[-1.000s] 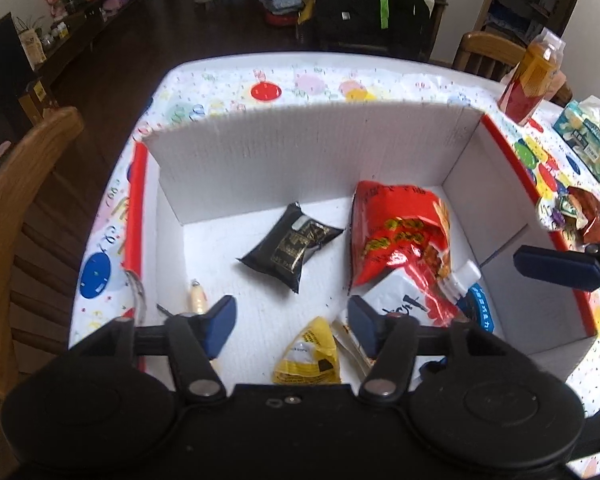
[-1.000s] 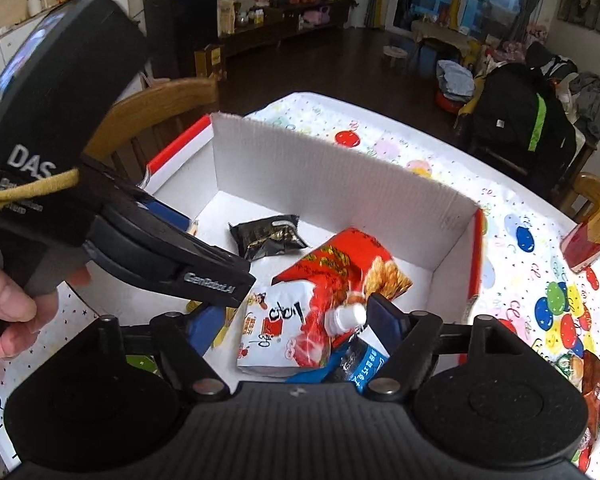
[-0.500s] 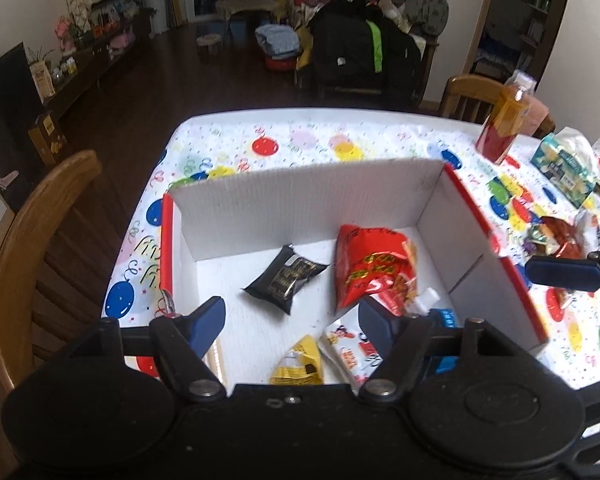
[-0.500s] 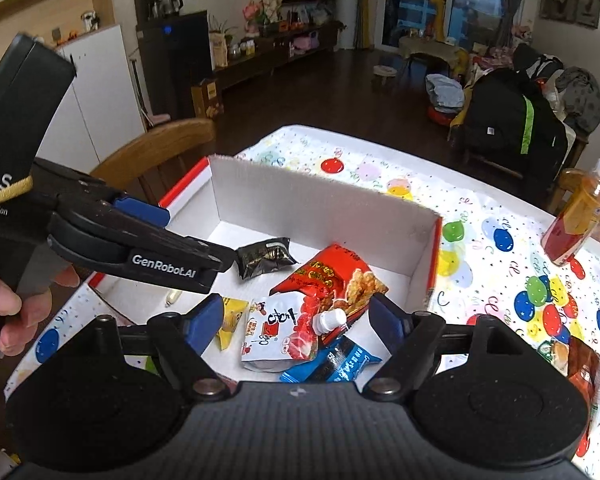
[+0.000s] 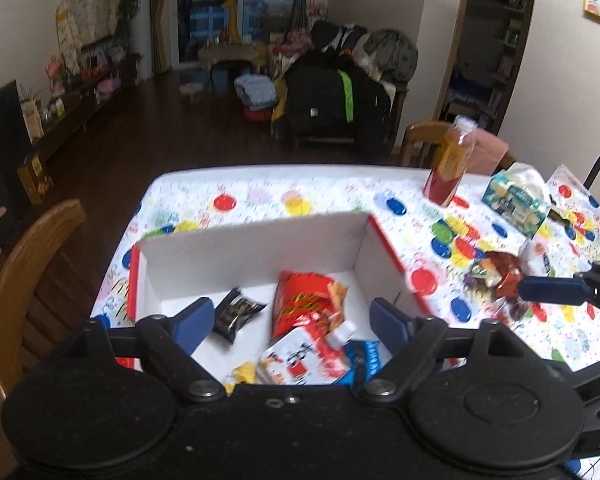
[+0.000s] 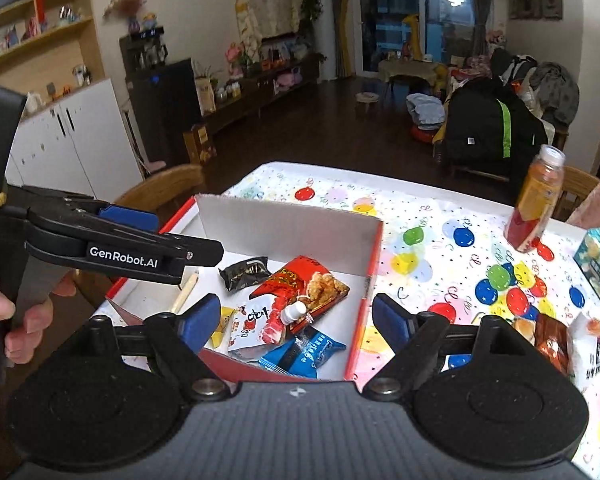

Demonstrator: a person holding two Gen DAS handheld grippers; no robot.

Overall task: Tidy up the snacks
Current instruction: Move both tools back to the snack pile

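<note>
Snacks in box: The red chip bag (image 6: 300, 286), black packet (image 6: 244, 271), white spouted pouch (image 6: 260, 326), blue packet (image 6: 304, 354) and yellow packet (image 6: 222, 326) lie loose in the cardboard box (image 6: 288, 224), below and between your right jaws.
Snacks outside box: A cluster of wrapped snacks (image 5: 500, 280) lies on the desk (image 5: 260, 196), beyond the tip of your right jaws in the left wrist view. These are not yet boxed.
Change: Over the last second you raised both grippers up and away from the box. The box and its contents now sit lower and smaller in both views, and more of the room shows.
Left gripper (image 5: 288, 318): Jaws spread wide, holding nothing, above the near part of the box.
Right gripper (image 6: 296, 316): Jaws spread wide, holding nothing, above the near right corner of the box.
Meaning for the task: Judged from the empty jaws and the packets at rest, the latest placement is complete. The lift clears the box walls.
Next move: Probably carry your right jaws toward the desk cluster, to their right.
Other items: The juice bottle (image 6: 536, 200) and tissue pack (image 5: 516, 200) stand well beyond the jaws.
</note>
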